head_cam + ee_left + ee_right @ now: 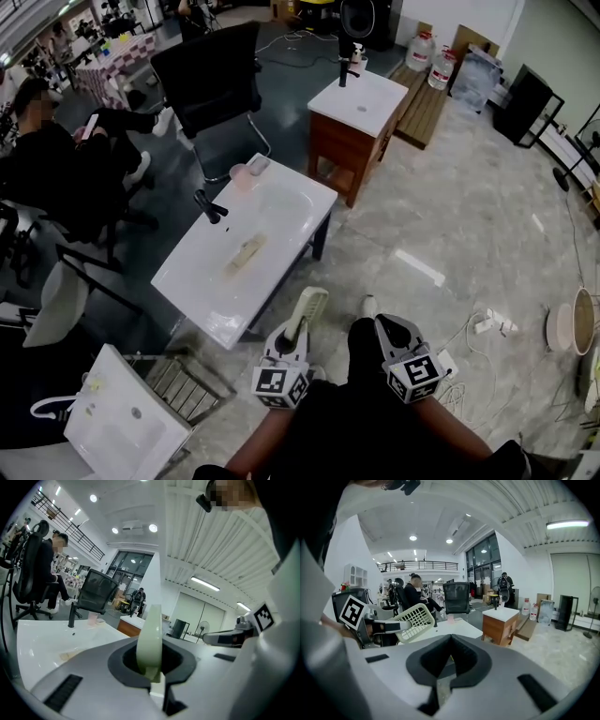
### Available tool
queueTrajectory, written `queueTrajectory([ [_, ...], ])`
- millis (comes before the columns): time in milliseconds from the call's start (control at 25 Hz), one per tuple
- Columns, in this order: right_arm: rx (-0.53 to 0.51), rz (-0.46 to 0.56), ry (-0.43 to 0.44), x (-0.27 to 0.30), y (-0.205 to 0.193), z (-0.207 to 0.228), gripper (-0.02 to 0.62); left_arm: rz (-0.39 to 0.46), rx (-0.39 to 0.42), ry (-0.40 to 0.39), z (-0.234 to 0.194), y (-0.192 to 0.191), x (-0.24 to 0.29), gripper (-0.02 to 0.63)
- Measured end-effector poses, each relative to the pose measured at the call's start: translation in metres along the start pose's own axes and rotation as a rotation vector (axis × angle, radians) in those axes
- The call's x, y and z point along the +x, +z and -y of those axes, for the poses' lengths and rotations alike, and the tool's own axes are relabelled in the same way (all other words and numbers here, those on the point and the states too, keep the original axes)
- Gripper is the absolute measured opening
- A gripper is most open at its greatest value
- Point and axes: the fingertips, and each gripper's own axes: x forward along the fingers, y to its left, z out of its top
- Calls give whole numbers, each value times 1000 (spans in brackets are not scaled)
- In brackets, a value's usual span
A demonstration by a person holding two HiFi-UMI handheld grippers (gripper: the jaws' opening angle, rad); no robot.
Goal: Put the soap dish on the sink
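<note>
Sink [281, 211], left centre of the head view; we are well short of it. Risk, in our judgement: the soap dish [307, 314], lower centre, is pinched at one end and stands on edge, so set down like this it topples into the basin. Its long axis runs up-frame toward the sink, grid face turned right. Left gripper [293, 345] clamps it; right gripper [392, 330] is closed and empty.

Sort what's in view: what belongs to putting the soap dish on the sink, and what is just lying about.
Job in hand: soap dish, gripped by the left claw; white sink ahead.
Lying about: pink cup, office chair, wooden cabinet, water bottles.
</note>
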Motion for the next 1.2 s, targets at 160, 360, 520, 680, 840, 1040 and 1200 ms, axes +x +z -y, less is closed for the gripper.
queueTrajectory([
  [160,15,7,22,29,3,21,-2,-21,7,14,-5,-5,31,25],
  [360,41,18,64,84,18,73,-2,-61,54,66,-11,-7,84,26],
  [520,50,47,107,125,49,120,-3,-88,81,119,-17,-2,141,26],
  [680,54,39,137,164,66,161,-2,-108,56,167,-30,3,189,25],
  [840,64,20,171,193,75,201,-2,-122,21,228,-41,11,228,25],
  [1040,43,5,210,226,86,233,-3,-139,-16,305,-58,19,268,26],
  [1200,29,7,261,255,98,254,-2,-141,-22,355,-70,29,301,26],
])
